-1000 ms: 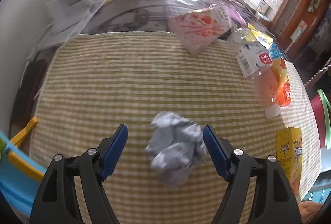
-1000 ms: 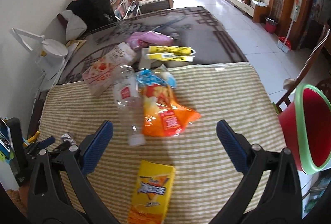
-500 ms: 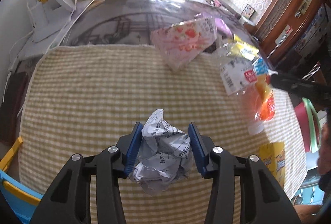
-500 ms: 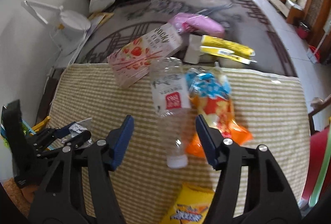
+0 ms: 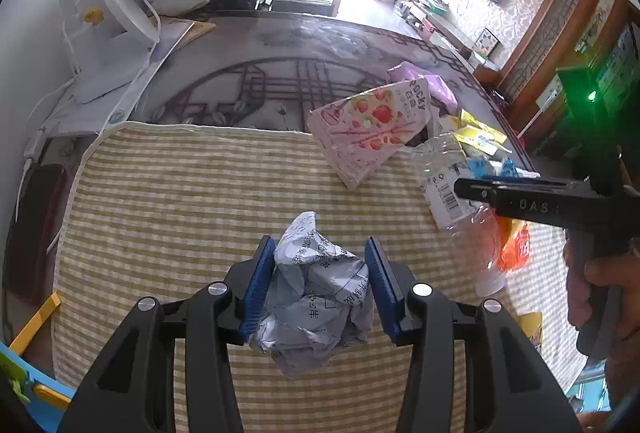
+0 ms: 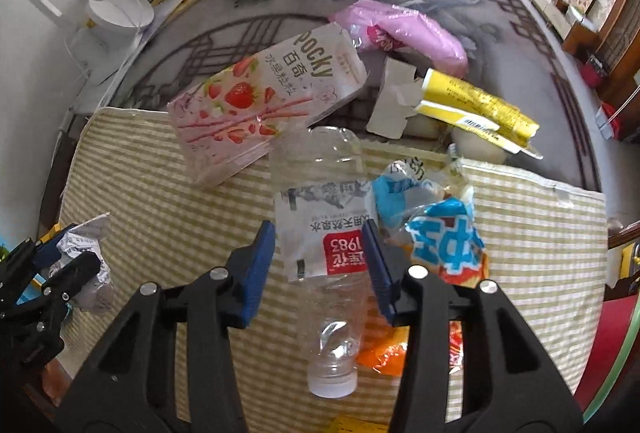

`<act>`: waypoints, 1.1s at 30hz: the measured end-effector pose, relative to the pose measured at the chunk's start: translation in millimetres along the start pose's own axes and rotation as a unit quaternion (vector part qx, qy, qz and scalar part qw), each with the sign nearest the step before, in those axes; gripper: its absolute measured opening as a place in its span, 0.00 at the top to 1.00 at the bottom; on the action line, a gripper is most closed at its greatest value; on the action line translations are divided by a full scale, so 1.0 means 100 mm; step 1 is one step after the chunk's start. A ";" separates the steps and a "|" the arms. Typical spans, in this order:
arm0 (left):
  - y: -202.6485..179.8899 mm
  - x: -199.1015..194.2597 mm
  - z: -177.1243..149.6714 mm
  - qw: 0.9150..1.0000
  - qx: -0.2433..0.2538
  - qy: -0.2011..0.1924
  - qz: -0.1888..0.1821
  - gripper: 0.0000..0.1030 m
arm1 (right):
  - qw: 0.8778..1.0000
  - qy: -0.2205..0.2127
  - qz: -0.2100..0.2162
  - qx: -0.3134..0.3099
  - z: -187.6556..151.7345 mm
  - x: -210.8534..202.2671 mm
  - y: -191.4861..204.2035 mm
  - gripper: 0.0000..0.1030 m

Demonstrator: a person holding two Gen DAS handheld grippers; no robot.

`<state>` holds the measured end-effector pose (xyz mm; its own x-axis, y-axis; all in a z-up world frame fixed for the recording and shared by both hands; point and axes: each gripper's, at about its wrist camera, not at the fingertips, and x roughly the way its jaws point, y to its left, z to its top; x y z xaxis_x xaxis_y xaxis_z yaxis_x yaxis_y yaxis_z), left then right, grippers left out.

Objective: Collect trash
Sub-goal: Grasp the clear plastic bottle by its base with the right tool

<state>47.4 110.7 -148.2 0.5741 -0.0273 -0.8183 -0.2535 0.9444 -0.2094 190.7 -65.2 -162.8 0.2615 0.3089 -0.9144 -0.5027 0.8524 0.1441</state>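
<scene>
My left gripper (image 5: 318, 281) is shut on a crumpled grey paper ball (image 5: 316, 297) and holds it over the green checked cloth (image 5: 180, 201); it also shows at the left of the right wrist view (image 6: 86, 257). My right gripper (image 6: 320, 257) has closed in around an empty clear plastic bottle (image 6: 326, 233) with a red and white label, lying cap toward me. The jaws sit on both sides of the bottle; the right pad touches the label, a small gap shows on the left. The right gripper also shows in the left wrist view (image 5: 520, 199).
A pink Pocky box (image 6: 264, 101), a blue and orange snack bag (image 6: 444, 241), a pink bag (image 6: 404, 33) and yellow wrappers (image 6: 476, 105) lie behind and beside the bottle. A white desk lamp (image 5: 104, 45) stands far left. A red bin with a green rim (image 6: 616, 349) is at right.
My left gripper closed on the paper ball and lifted it slightly. My right gripper moved forward over the bottle and narrowed its jaws around it.
</scene>
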 end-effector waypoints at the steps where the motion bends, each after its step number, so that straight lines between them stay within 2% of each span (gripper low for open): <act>1: 0.01 0.00 0.00 1.000 -0.002 0.000 0.000 0.57 | 1.000 0.003 -0.004 -0.005 0.01 0.03 0.02 0.46; 5: 0.00 0.03 -0.01 1.000 -0.007 0.007 0.000 0.57 | 1.000 0.004 -0.023 -0.014 0.01 0.11 0.05 0.42; 6: 0.00 0.03 -0.02 1.000 -0.008 0.007 0.001 0.57 | 1.000 0.005 -0.022 -0.014 0.00 0.12 0.05 0.36; 8: -0.02 0.02 -0.03 1.000 -0.007 0.006 0.003 0.57 | 0.999 0.020 -0.031 -0.020 -0.01 0.19 0.05 0.30; 9: -0.03 0.01 -0.03 1.000 -0.006 0.005 0.005 0.57 | 0.998 0.027 -0.050 -0.027 -0.04 0.25 0.06 0.40; 10: -0.04 0.00 -0.03 1.000 -0.004 0.004 0.007 0.57 | 0.998 0.025 -0.051 -0.024 -0.06 0.25 0.04 0.42; 12: -0.07 -0.05 -0.02 1.000 -0.001 -0.002 0.007 0.57 | 1.000 0.018 -0.021 -0.002 -0.10 0.19 0.00 0.43; 19: -0.15 -0.22 0.02 1.000 0.007 -0.022 0.007 0.57 | 0.999 -0.046 0.007 0.003 -0.34 -0.40 0.06 0.43; 27: -0.37 -0.41 0.07 0.999 0.020 -0.045 -0.012 0.57 | 0.990 -0.135 -0.015 0.035 -0.64 -1.15 -0.03 0.44; 33: -0.64 -0.56 0.14 0.996 0.041 -0.067 -0.036 0.57 | 0.982 -0.180 -0.023 0.058 -0.80 -1.53 -0.15 0.44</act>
<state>42.8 56.6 -81.7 0.6884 -0.0566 -0.7231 -0.1477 0.9651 -0.2161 92.5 -159.1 -55.6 0.5669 0.3802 -0.7308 -0.3920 0.9048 0.1665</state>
